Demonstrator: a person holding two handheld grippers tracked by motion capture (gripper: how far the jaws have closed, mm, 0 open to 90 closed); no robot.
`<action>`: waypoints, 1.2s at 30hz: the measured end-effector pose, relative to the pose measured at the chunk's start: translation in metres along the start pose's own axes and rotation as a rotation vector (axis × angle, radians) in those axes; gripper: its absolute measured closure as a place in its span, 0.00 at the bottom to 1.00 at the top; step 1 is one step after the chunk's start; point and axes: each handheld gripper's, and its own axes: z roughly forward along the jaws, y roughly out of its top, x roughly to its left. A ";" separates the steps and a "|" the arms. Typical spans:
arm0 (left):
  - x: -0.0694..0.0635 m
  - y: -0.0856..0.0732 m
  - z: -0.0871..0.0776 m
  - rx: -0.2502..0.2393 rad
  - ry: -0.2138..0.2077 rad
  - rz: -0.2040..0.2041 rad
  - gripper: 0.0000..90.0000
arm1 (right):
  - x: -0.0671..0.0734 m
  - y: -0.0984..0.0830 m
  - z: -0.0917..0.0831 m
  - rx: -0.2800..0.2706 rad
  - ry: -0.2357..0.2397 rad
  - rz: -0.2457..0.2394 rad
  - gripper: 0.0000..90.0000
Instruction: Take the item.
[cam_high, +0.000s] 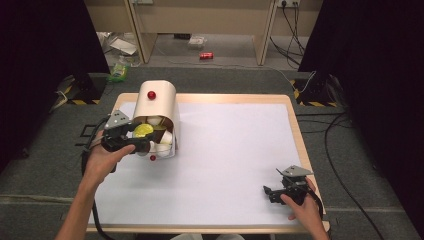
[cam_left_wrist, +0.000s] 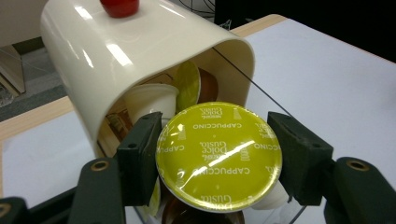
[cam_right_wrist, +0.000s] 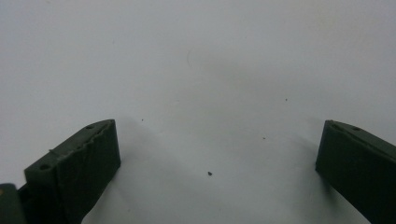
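Observation:
A cream capsule holder with a red knob lies on its side at the table's left, its open mouth full of coffee capsules. My left gripper is shut on a capsule with a yellow-green foil lid printed CAPPUCCINO, both pads pressed on its rim just outside the mouth. More capsules stay inside behind it. Low over the white sheet at the table's front right, my right gripper stands open with nothing between its jaws.
A white sheet covers most of the wooden table. A small red piece lies by the holder's near end. Cables trail on the floor to the right, and a red can lies beyond the table.

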 end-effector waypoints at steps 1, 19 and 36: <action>0.001 0.000 -0.002 -0.001 -0.002 -0.003 0.42 | 0.000 0.000 0.000 0.001 0.000 0.004 0.00; 0.029 -0.008 -0.029 -0.022 0.050 -0.052 0.42 | 0.000 0.000 0.000 0.000 0.000 -0.001 0.00; 0.054 -0.030 -0.040 -0.024 0.103 -0.115 0.42 | 0.000 0.000 0.000 0.000 0.000 0.000 0.00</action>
